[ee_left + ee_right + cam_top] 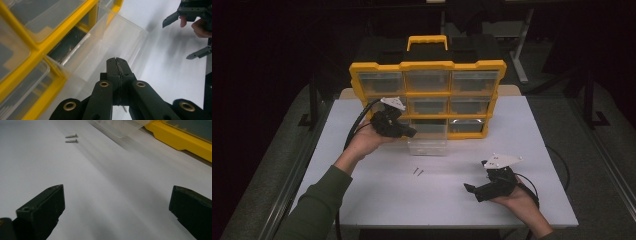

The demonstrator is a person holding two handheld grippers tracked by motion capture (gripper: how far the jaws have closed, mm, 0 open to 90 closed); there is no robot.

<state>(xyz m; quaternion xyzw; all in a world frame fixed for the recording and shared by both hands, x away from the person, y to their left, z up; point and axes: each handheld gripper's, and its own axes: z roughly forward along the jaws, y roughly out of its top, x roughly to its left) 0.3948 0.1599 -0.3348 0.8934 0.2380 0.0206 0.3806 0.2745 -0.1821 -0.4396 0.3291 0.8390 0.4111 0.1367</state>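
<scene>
A yellow organizer (428,65) with clear drawers stands at the back of the white table (377,200). Its bottom middle drawer (427,143) is pulled out onto the table. My left gripper (410,132) hovers at that drawer's left edge; in the left gripper view its jaws (116,60) are shut above the open drawer (110,47), with a thin metal tip, seemingly a small screw (124,108), pinched between them. Two screws (417,171) lie side by side in front of the drawer. My right gripper (473,189) rests low at the front right, open and holding nothing, aimed toward the screws (71,139).
The organizer's other drawers are closed. The person's hands hold both grippers, with cables trailing off the table's left and right sides. A dark desk and chair legs stand beyond the table. Bare white table lies between the two screws and the right gripper (117,205).
</scene>
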